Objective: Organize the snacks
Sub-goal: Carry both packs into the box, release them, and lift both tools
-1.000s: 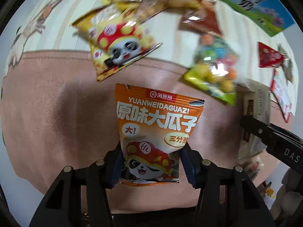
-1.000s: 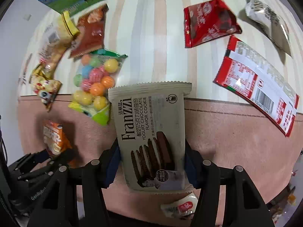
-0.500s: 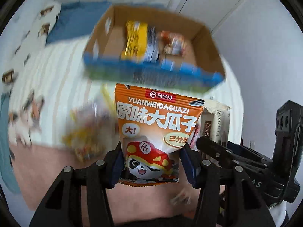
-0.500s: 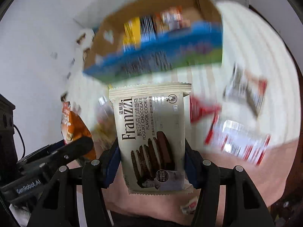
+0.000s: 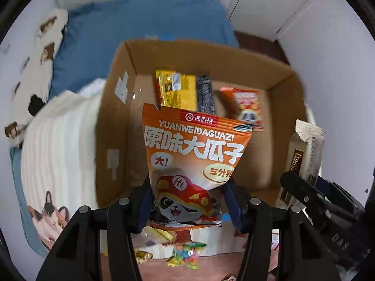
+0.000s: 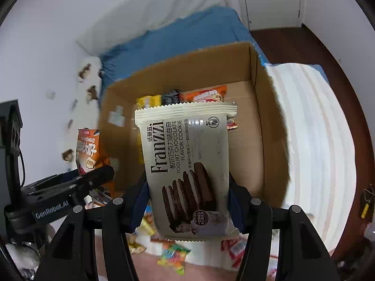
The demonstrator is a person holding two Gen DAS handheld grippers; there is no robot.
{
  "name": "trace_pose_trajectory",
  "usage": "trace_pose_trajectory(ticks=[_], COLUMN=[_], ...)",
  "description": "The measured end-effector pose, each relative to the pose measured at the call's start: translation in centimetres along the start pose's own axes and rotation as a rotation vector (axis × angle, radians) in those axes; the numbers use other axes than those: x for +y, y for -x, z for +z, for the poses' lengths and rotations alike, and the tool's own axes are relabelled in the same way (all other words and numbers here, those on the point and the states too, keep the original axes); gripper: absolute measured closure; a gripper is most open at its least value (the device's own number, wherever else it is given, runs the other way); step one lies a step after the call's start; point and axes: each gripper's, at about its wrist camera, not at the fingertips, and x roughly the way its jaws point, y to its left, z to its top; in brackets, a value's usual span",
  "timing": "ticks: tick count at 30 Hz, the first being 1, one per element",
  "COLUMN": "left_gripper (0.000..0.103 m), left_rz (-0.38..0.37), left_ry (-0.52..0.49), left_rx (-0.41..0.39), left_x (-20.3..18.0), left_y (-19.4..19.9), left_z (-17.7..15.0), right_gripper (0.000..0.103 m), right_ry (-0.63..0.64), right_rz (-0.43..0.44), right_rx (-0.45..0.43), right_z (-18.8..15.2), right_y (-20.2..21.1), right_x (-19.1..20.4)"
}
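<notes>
My left gripper (image 5: 187,201) is shut on an orange sunflower-seed bag (image 5: 192,154) with a panda on it, held above the open cardboard box (image 5: 117,121). My right gripper (image 6: 188,201) is shut on a cream Franzzi cookie pack (image 6: 187,164), also over the box (image 6: 257,98). Each gripper shows in the other's view: the right gripper (image 5: 311,194) with the cookie pack (image 5: 302,154) at the right, the left gripper (image 6: 77,185) with the orange bag (image 6: 88,149) at the left. Inside the box lie a yellow packet (image 5: 178,89), a black packet (image 5: 206,93) and an orange panda packet (image 5: 248,105).
The box sits on a bed with a striped cream blanket (image 5: 58,145) and a blue sheet (image 5: 140,23). Loose snacks lie below the grippers, among them a bag of coloured candy (image 6: 173,257) and a red-white packet (image 6: 236,248). White walls and a dark wood floor (image 6: 316,46) surround the bed.
Both grippers rose and swung from the loose snacks on the blanket to above the cardboard box, each keeping its packet. The box now fills the middle of both views.
</notes>
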Motion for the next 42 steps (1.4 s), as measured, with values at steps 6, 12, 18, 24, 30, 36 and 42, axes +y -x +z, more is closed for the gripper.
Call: trace_pose_trajectory(ticks=[6, 12, 18, 24, 30, 36, 42], left_gripper=[0.051, 0.049, 0.021, 0.014, 0.014, 0.014, 0.014], left_rz=[0.020, 0.010, -0.006, -0.008, 0.010, 0.043, 0.108], left_ry=[0.033, 0.060, 0.078, 0.065, 0.045, 0.014, -0.034], left_rx=[0.165, 0.271, 0.241, 0.199, 0.079, -0.095, -0.252], left_x=[1.2, 2.7, 3.6, 3.0, 2.0, 1.1, 0.2], left_y=[-6.8, -10.6, -10.7, -9.0, -5.5, 0.2, 5.3], left_z=[2.8, 2.5, 1.9, 0.9, -0.9, -3.7, -6.0], right_gripper=[0.041, 0.038, 0.005, 0.005, 0.004, 0.004, 0.004], right_ry=[-0.019, -0.041, 0.026, 0.067, 0.101, 0.120, 0.154], right_rz=[-0.072, -0.092, -0.137, -0.161, -0.183, -0.185, -0.179], right_rx=[0.101, 0.212, 0.231, 0.189, 0.126, 0.002, -0.108], right_z=[1.8, 2.0, 1.9, 1.6, 1.0, -1.2, -3.5], right_y=[-7.0, -11.0, -12.0, -10.6, -7.9, -3.4, 0.3], right_x=[-0.7, -1.6, -0.9, -0.1, 0.3, 1.3, 2.6])
